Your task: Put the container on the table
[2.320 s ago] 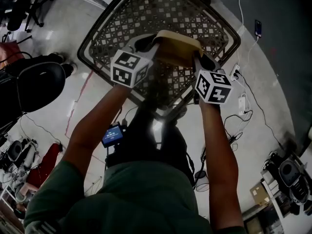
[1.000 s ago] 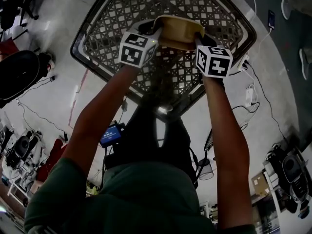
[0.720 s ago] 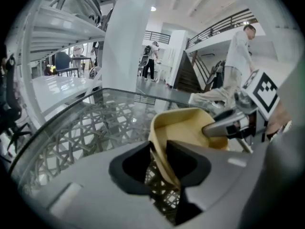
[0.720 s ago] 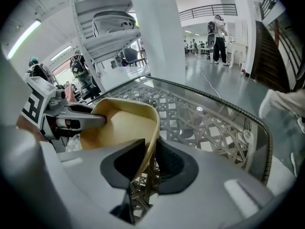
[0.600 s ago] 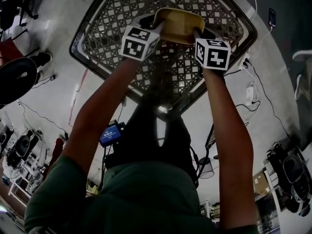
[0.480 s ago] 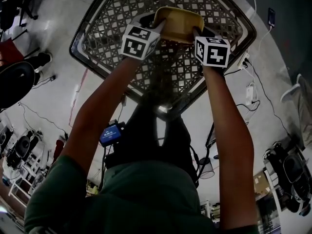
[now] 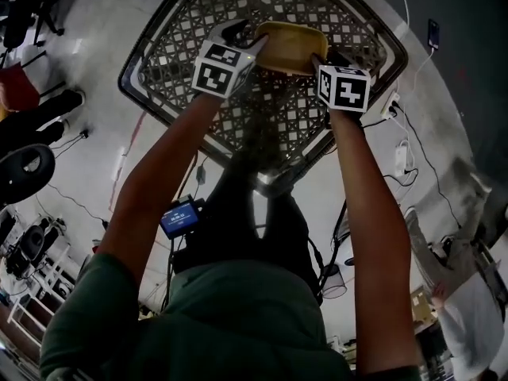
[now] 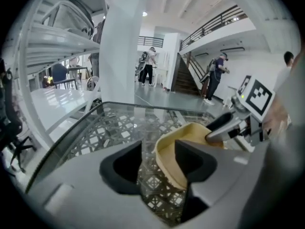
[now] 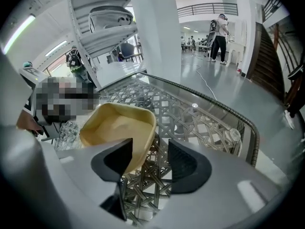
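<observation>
A square glass-topped surface (image 7: pixel 186 62) with a dark rim, woven lattice showing beneath the glass. One thing rests on it: a pale yellow container (image 7: pixel 291 46) – open-topped, with rounded corners, toward the far side. The surface stands on a pale floor (image 7: pixel 87 173) crossed by cables (image 7: pixel 415 145).

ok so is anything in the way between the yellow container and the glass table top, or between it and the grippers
Nothing visible. The yellow square plastic container appears to rest directly on the glass-topped lattice table. The jaws of the left gripper and right gripper are opening, each pair straddling a container wall, pads off it.
</observation>
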`<state>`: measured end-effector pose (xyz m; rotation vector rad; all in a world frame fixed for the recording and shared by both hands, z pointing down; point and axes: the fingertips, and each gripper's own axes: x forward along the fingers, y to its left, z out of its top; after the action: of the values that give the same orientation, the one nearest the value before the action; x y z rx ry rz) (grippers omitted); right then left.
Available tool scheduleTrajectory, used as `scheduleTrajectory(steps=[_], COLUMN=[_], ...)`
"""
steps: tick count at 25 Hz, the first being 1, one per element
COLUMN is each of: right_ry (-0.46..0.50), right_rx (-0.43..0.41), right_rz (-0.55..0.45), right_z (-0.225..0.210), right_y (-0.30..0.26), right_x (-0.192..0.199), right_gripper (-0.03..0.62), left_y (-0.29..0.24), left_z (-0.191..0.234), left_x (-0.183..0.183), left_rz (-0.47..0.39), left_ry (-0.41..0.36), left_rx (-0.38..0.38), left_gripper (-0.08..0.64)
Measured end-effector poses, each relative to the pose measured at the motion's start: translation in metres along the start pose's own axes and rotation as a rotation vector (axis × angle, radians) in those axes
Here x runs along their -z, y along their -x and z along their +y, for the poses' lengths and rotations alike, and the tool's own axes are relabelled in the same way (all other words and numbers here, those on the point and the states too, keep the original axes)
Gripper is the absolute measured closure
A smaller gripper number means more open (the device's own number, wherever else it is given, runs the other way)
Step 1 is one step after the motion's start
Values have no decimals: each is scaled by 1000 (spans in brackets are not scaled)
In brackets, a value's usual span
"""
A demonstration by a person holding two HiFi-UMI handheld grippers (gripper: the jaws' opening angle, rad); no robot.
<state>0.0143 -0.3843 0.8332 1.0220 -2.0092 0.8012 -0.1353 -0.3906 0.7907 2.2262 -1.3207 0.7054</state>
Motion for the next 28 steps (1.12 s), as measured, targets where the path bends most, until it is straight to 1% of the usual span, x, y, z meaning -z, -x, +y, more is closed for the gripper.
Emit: scheduleTrajectory(steps=[2, 5, 6, 8, 9, 10, 11, 14, 17, 24, 26, 28], right_ry=[-7, -6, -2, 10, 18, 27, 37, 85, 146, 237, 274, 312], right_rx=[16, 46, 58, 76, 74, 61, 38, -42, -85, -138, -151, -161], right_rz=[-24, -98, -133, -212, -250, -287, -320, -406, -480, -659, -704, -724], right_z=[0, 4, 6, 13, 18, 25, 34, 63, 86, 113, 121, 129], right_y=[11, 40, 54, 84, 100, 117, 135, 192, 251, 387, 424, 459], right_x=[-7, -26, -36, -58, -69, -77, -84, -95, -106, -132, -132, -127], right_gripper=[337, 341, 365, 418, 467, 536, 587, 588, 588, 588, 588, 588], left_y=[12, 38, 50, 74, 87, 101, 115, 156, 198, 279, 303, 326], left_z=[2, 3, 3, 1, -1, -4, -8, -29, -54, -119, -139, -160], left_x=[-10, -32, -42, -66, -78, -89, -98, -122, -147, -196, -210, -220], left_rz=[-17, -60, -83, -145, -176, -204, -228, -286, -344, -427, -453, -476], left_ry=[0, -1, -2, -6, -8, -9, -11, -22, -41, -112, -134, -151], left_rx=[-9, -20, -22, -23, -23, -20, -15, 9, 32, 89, 99, 107], left_gripper=[344, 357, 379, 457, 491, 526, 558, 558, 558, 558, 558, 558])
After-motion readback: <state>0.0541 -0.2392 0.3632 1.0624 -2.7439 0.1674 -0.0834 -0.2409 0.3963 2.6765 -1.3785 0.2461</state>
